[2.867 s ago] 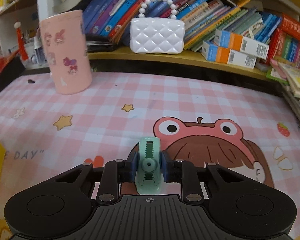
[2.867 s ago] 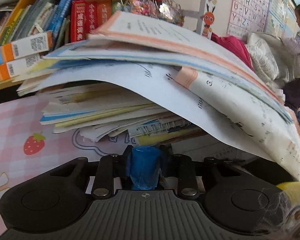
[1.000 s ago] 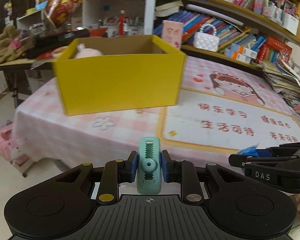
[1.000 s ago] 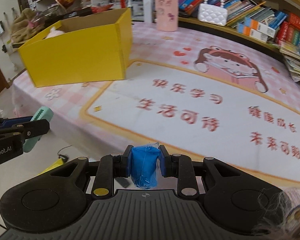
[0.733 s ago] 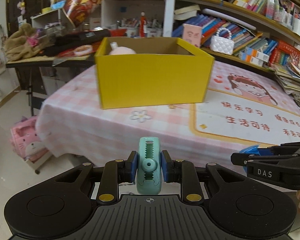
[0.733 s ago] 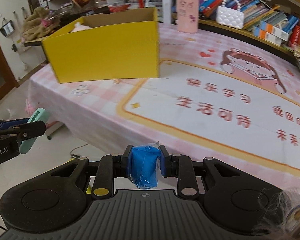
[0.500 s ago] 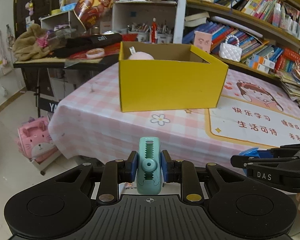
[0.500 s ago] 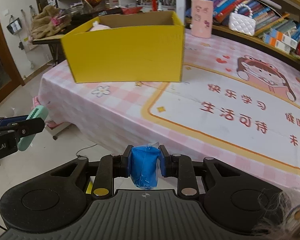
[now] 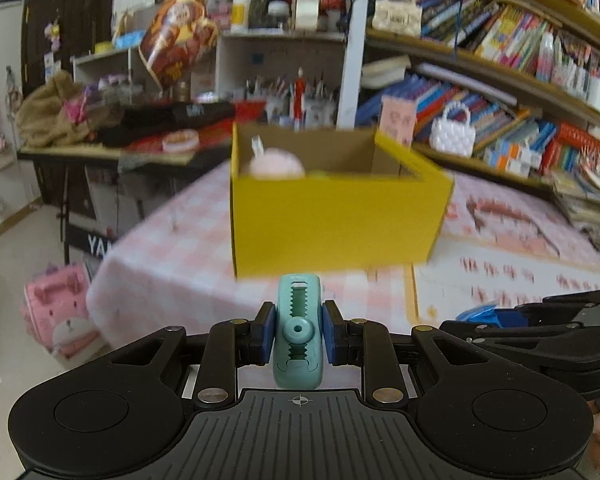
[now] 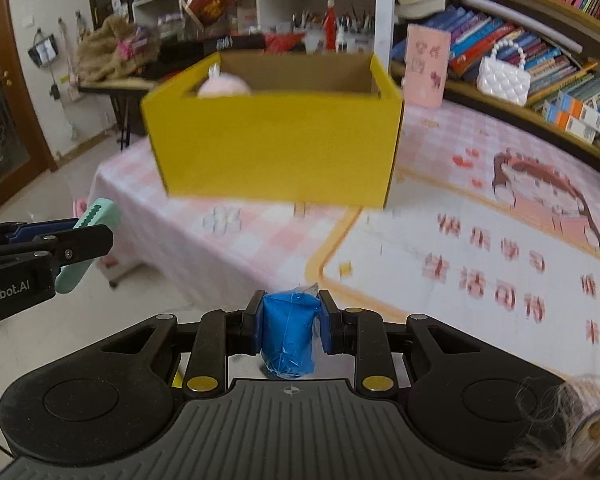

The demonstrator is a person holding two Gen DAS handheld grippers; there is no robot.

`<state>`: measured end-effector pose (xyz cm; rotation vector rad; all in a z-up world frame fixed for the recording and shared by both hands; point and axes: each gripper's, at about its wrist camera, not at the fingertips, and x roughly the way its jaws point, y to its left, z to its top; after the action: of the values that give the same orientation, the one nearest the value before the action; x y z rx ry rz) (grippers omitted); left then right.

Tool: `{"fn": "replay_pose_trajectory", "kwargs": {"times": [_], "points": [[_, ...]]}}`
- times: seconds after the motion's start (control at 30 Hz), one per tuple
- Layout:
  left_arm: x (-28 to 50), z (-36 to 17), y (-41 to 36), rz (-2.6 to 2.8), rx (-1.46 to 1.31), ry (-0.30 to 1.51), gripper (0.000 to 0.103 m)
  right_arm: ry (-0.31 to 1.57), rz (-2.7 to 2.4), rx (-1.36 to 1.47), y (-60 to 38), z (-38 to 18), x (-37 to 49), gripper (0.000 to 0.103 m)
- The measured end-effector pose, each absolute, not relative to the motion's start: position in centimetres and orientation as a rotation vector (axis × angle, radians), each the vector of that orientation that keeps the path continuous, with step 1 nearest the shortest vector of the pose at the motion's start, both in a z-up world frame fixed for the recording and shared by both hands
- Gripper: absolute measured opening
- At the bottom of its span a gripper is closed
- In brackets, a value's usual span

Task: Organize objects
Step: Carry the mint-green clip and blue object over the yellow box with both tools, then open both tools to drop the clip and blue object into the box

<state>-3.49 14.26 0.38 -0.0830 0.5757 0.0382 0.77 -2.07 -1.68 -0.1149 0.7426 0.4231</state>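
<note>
Carrying step: left gripper (image 9: 298, 334) clamps the green clip (image 9: 298, 344), right gripper (image 10: 288, 326) the blue packet (image 10: 288, 330); next, over the yellow box (image 10: 276, 148) ahead.

Plastic, cardboard and cloth on show

Matt cardboard box (image 10: 276, 140), smooth mint plastic clip (image 9: 298, 336), crinkly glossy blue packet (image 10: 288, 334), soft checked tablecloth (image 10: 236, 248), ribbed black plastic.

Left gripper (image 9: 298, 334): jaws clamped on a teal clip (image 9: 298, 336), lower centre of its view. Right gripper (image 10: 288, 328): jaws clamped on a blue packet (image 10: 287, 334), lower centre. Each gripper shows at the other view's side edge, level alongside.
</note>
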Motion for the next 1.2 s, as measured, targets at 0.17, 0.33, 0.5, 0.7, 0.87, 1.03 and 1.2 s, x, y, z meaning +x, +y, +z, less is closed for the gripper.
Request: {"fn": "replay_pose_trajectory", "kwargs": {"times": [0.17, 0.33, 0.5, 0.7, 0.87, 1.03, 1.2], "points": [[-0.2, 3.7, 14.3, 0.048, -0.089, 0.463, 0.023, 0.612, 0.426, -0.063, -1.8, 1.8, 4.2, 0.024], [4.2, 5.6, 13.9, 0.047, -0.087, 0.394, 0.023, 0.479, 0.444, -0.074, -1.4, 5.1, 8.5, 0.024], [9.8, 4.8, 13.5, 0.035, -0.094, 0.468, 0.023, 0.487, 0.456, -0.110, -0.7, 5.4, 13.8, 0.024], [13.9, 2.3, 13.0, 0.052, -0.082, 0.564, 0.023, 0.588, 0.514, -0.191, 1.0, 3.5, 18.9, 0.024], [15.1, 0.8, 12.6, 0.055, -0.081, 0.621, 0.023, 0.655, 0.536, -0.264, 1.9, 1.6, 20.9, 0.024], [15.5, -0.1, 12.6, 0.071, -0.065, 0.645, 0.024, 0.676, 0.557, -0.342, 2.5, 0.5, 21.3, 0.025], [14.6, 1.0, 12.8, 0.078, -0.078, 0.601, 0.039, 0.666, 0.526, -0.308, 2.0, 1.0, 20.8, 0.038]]}}
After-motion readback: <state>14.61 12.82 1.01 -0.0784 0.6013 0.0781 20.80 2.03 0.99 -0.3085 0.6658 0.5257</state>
